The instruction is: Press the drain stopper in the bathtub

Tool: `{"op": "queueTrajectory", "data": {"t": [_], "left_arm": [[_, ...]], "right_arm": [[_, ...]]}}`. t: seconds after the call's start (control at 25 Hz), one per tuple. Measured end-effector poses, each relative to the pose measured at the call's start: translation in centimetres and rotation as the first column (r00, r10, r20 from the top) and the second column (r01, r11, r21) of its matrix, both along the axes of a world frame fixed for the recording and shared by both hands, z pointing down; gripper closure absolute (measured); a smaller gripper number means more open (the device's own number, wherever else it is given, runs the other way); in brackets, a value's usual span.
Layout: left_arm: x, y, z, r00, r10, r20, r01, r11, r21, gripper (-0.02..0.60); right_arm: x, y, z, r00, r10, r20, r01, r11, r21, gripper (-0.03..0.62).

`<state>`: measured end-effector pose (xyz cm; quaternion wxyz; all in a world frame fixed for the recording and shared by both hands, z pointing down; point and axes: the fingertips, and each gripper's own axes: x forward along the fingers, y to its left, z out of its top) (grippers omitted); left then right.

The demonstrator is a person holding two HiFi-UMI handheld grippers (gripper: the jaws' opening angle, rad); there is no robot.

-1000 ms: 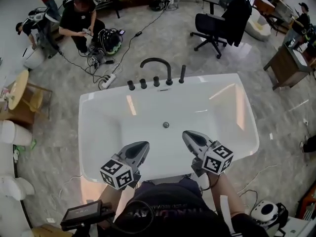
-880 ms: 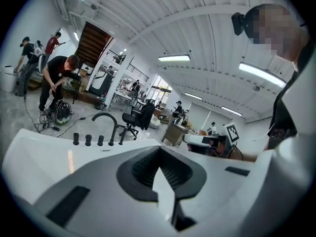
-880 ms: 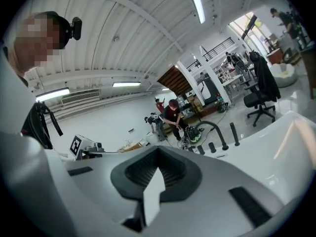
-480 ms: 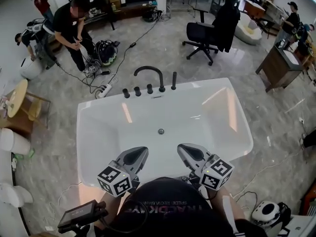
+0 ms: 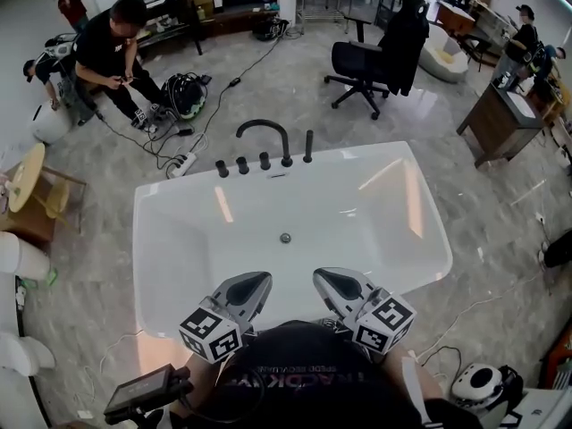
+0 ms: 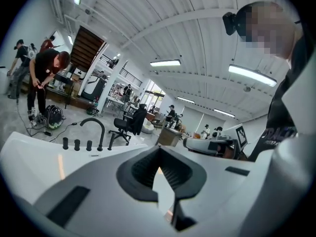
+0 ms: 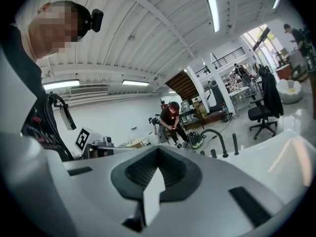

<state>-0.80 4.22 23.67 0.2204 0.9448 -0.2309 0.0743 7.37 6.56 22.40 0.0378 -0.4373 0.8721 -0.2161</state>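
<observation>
Drain stopper (image 5: 285, 238) is seen mid-floor of the bathtub (image 5: 357, 161), at 12 o'clock from both tools. Left hand-held gripper (image 5: 257, 281) and right hand-held gripper (image 5: 323, 277) are closed on nothing, above the near rim. The stopper is judged small, rigid and slick, best pressed squarely on its cap.

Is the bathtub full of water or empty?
Empty: the bathtub floor looks bare white, and the drain stopper shows plainly.

A big open lab hall: a freestanding bathtub (image 5: 357, 208) sits on a glossy grey floor (image 5: 492, 226) among an office chair (image 5: 371, 56), a wooden desk (image 5: 500, 119) and a power strip (image 5: 181, 164), with a person (image 5: 112, 47) working under ceiling strip lights (image 7: 213, 13).
</observation>
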Motion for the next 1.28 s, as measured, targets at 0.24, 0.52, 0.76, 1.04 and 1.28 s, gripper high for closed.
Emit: {"op": "queueTrajectory", "data": {"t": [0.24,0.52,0.76,1.04,1.28], "left_arm": [[-0.8,-0.4,-0.2,1.000,-0.016,0.009,0.016,1.000,0.001,0.571],[-1.3,0.2,0.1,1.000,-0.014,0.020,0.014,1.000,-0.012,0.571],[-1.2,0.4,0.3,1.000,-0.022,0.021,0.023,1.000,-0.016,0.571],[-1.1,0.5,0.0,0.999,-0.029,0.023,0.029,0.999,-0.014,0.571],[-1.0,0.7,0.7,0.999,-0.028,0.022,0.028,0.999,-0.025,0.571]], "right_arm": [[-0.6,0.1,0.7,0.999,-0.009,0.038,0.010,1.000,-0.025,0.579],[-1.3,0.4,0.9,0.999,-0.016,0.045,0.018,0.999,-0.035,0.579],[-1.5,0.7,1.2,0.999,-0.036,0.037,0.038,0.999,-0.039,0.579],[-1.7,0.7,1.2,0.998,-0.053,0.040,0.055,0.997,-0.048,0.579],[-1.7,0.9,1.8,0.997,-0.062,0.037,0.064,0.996,-0.056,0.579]]}}
